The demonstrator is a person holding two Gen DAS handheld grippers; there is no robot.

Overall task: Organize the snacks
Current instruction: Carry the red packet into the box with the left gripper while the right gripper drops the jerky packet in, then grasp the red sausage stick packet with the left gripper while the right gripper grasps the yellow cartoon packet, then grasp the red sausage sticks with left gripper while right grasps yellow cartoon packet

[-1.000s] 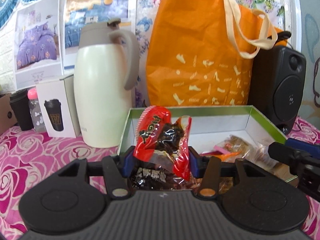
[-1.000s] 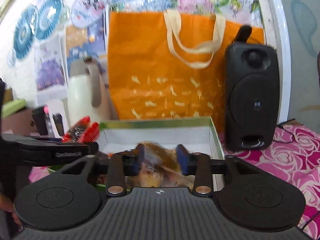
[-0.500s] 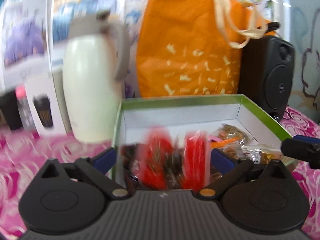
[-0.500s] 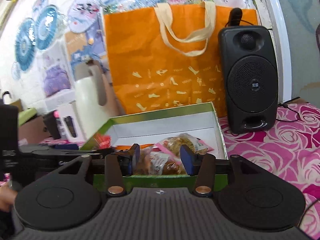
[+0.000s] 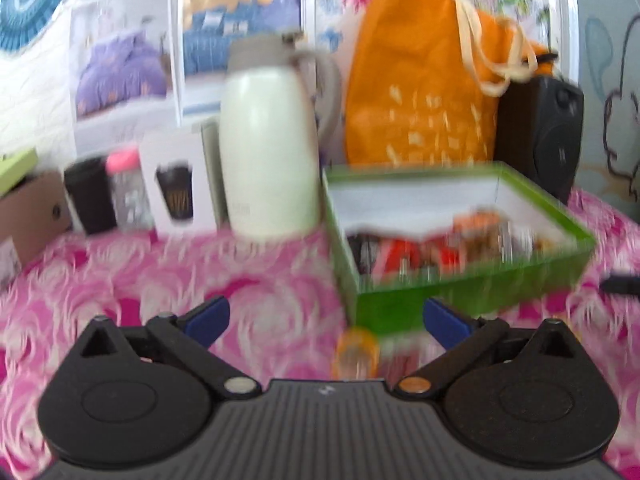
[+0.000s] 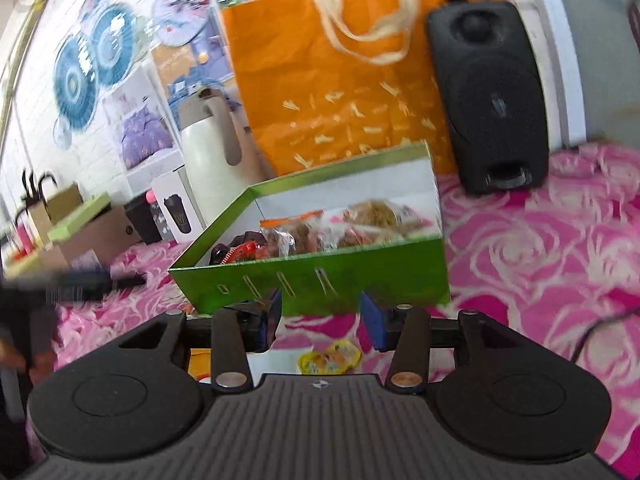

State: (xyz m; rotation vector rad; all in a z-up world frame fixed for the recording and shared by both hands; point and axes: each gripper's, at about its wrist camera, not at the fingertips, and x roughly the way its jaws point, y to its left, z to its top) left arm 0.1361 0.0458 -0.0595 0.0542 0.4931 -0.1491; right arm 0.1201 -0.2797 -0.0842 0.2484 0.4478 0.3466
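Note:
A green box [image 5: 460,292] with white inner walls stands on the pink rose cloth and holds several snack packets. Among them is a red packet [image 5: 400,252] at the box's left end. My left gripper [image 5: 326,320] hangs in front of the box's left corner, jaws wide open and bare. A small orange snack [image 5: 356,352] lies on the cloth just below it. My right gripper [image 6: 322,316] is open before the box's front wall [image 6: 320,284], holding nothing. A yellow snack packet [image 6: 330,360] lies on the cloth beneath it. The left gripper [image 6: 80,280] shows blurred at the left.
Behind the box stand a cream thermos jug [image 5: 272,152], an orange tote bag [image 5: 420,100] and a black speaker [image 6: 492,92]. A white cup carton [image 5: 176,188], a black cup and cardboard boxes crowd the back left. Bare cloth lies to the box's right.
Both grippers have let their packets drop into the box and drawn back from it. The left jaws spread wide and swung left; the right gripper rolled.

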